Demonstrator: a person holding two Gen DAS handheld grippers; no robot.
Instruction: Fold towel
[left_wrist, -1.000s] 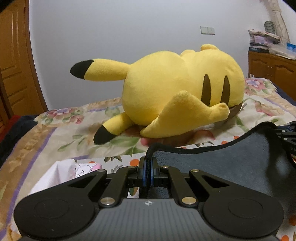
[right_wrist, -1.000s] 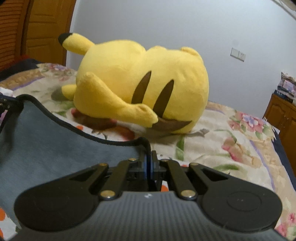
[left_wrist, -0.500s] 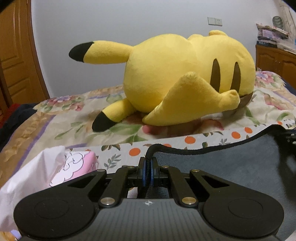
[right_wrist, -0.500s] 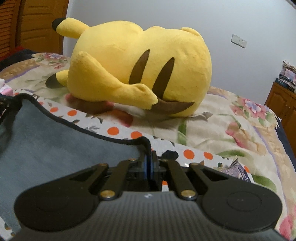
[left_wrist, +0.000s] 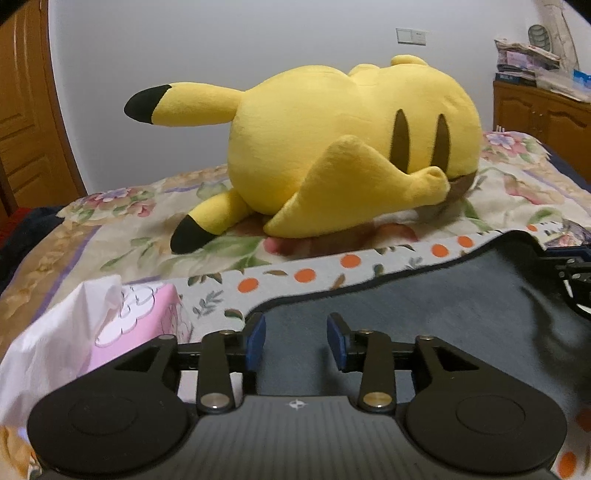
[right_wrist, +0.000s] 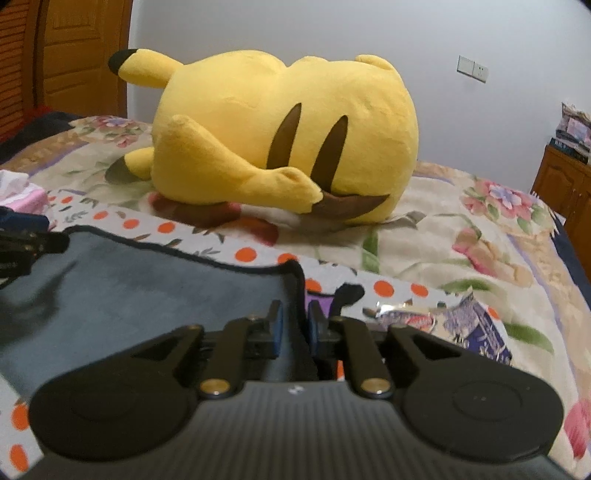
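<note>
The dark grey towel (left_wrist: 424, 306) with a black hem lies on the bed, its far edge just short of the plush; it also shows in the right wrist view (right_wrist: 155, 288). My left gripper (left_wrist: 296, 341) is open, its blue pads apart over the towel's near left corner. My right gripper (right_wrist: 294, 325) is open by a narrow gap, with the towel's right corner edge standing between the pads. Each gripper shows at the side of the other's view.
A big yellow plush (left_wrist: 343, 147) lies on the floral bed (left_wrist: 110, 236) right behind the towel. A pink tissue pack (left_wrist: 122, 325) sits at the left, a foil packet (right_wrist: 461, 321) at the right. A wooden cabinet (left_wrist: 543, 110) stands at the far right.
Both grippers came down and forward with the towel corners, then opened and let them go. The towel now rests on the bed.
</note>
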